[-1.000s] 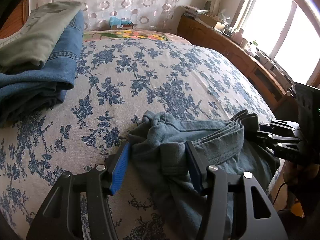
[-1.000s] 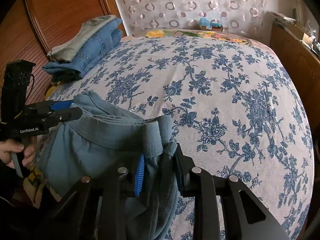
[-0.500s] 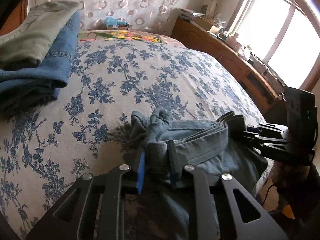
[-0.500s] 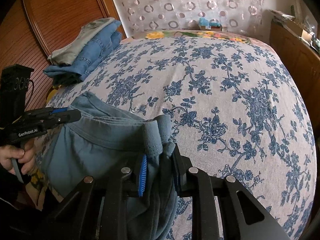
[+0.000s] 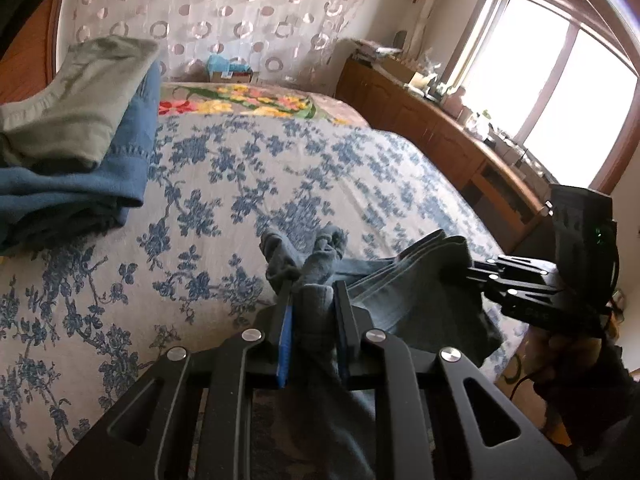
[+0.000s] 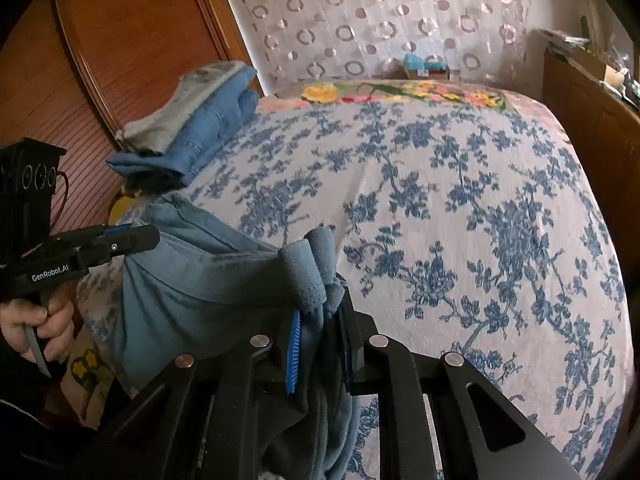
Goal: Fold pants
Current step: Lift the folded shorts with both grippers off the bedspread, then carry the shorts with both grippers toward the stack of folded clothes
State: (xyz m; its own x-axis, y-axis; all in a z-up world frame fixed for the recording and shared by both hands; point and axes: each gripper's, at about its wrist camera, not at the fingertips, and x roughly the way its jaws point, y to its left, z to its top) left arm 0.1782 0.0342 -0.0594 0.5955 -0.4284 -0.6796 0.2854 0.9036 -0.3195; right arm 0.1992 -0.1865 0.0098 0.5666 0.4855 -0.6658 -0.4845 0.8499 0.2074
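Blue-grey pants [image 5: 404,292] hang between my two grippers at the near edge of the bed [image 5: 240,184]. My left gripper [image 5: 314,292] is shut on one bunched end of the waistband. My right gripper [image 6: 320,312] is shut on the other bunched end of the pants [image 6: 200,280]. The right gripper shows in the left wrist view [image 5: 476,276], and the left gripper shows in the right wrist view [image 6: 148,236]. The waistband stretches between them and the rest of the cloth hangs down below.
A stack of folded pants, grey-green on blue denim [image 5: 80,140], lies on the bed's left side, also in the right wrist view [image 6: 192,128]. A wooden cabinet [image 5: 440,140] runs along the right under a window. A wooden wardrobe [image 6: 120,40] stands at the left.
The left gripper closed on the bunched waistband end. Both grippers lifted the pants slightly and the waistband pulled tighter between them.
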